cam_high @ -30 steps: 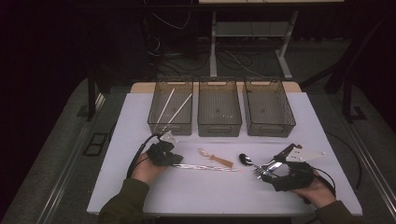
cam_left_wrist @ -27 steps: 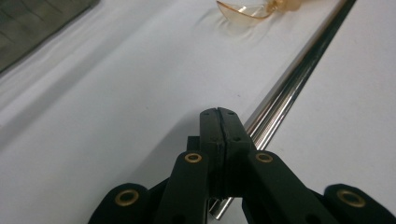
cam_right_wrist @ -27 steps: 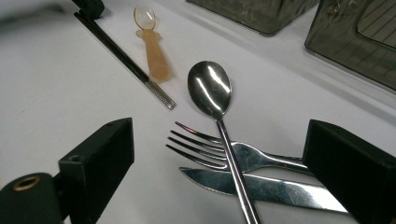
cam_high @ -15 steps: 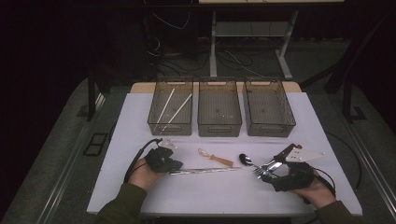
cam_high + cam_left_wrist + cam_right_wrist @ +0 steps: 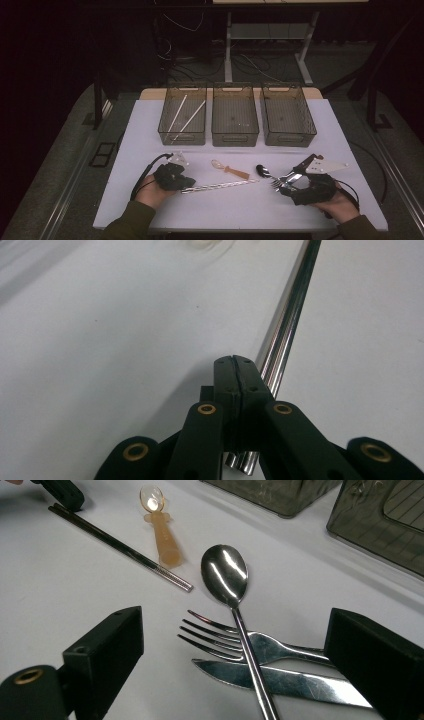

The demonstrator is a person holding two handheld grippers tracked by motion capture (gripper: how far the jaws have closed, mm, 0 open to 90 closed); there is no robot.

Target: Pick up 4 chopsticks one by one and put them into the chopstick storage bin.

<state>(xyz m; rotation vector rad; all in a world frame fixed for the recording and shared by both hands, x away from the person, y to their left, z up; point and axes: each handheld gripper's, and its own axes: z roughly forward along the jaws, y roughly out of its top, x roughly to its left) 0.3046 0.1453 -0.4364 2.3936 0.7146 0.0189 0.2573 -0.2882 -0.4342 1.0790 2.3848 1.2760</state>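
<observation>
A pair of metal chopsticks [image 5: 220,186] lies across the white table [image 5: 150,130], in front of the person. My left gripper [image 5: 180,183] rests at their left end. In the left gripper view its jaws [image 5: 234,365] are shut, pads pressed together, and the chopsticks [image 5: 287,320] run along under the right jaw; a grip on them I cannot make out. My right gripper [image 5: 286,183] is open, its jaws [image 5: 235,650] standing wide on either side of a crossed metal spoon [image 5: 225,572], fork [image 5: 265,647] and knife [image 5: 300,682]. An orange plastic spoon [image 5: 231,171] lies between the two hands.
Three grey see-through bins stand in a row at the back: the left bin [image 5: 182,136] holds two pale sticks [image 5: 187,117], beside it the middle bin [image 5: 235,135] and the right bin [image 5: 290,135]. A grey three-cornered plate [image 5: 327,164] juts from the right gripper.
The left hand and its gripper have slid a little toward the near edge of the table, onto the left end of the chopsticks. The right gripper and cutlery have stayed put.
</observation>
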